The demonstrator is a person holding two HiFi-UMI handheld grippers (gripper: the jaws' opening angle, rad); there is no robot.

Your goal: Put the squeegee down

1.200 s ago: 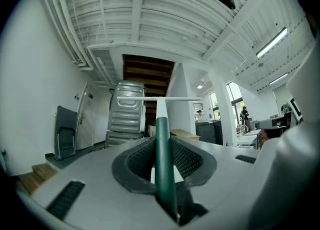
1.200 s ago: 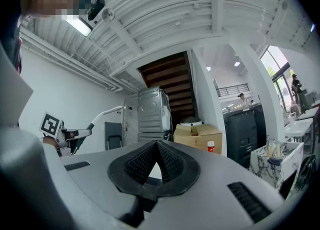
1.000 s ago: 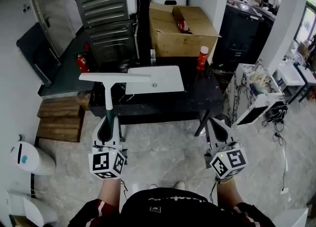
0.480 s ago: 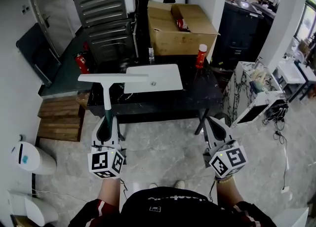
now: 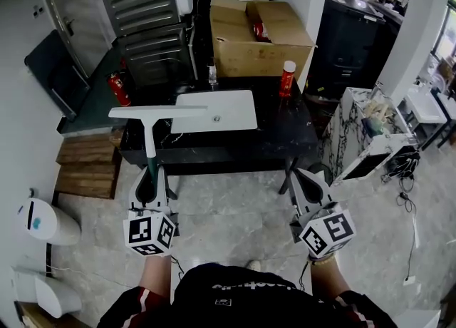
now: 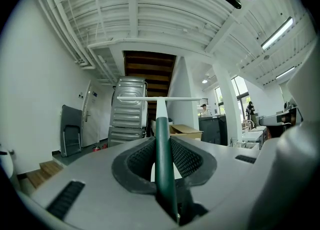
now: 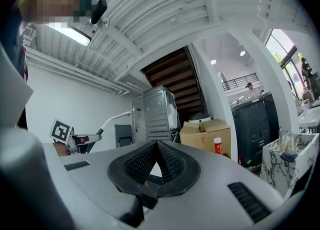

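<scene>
A squeegee with a dark green handle and a white T-shaped head stands upright in my left gripper, which is shut on the handle. In the left gripper view the handle runs between the pads and the white blade sits level above. The squeegee head hangs over the near left edge of the black table. My right gripper hovers level in front of the table's right end, shut and holding nothing. The squeegee also shows at the left of the right gripper view.
A white panel, a red bottle and a small clear bottle are on the table. Behind it are a cardboard box and a grey machine. A marble-patterned cabinet stands right, wooden steps and a white bin left.
Both grippers have shifted slightly together with the person, and the scene has slid a little left in view. The squeegee stays clamped upright in the left gripper; the right stays shut.
</scene>
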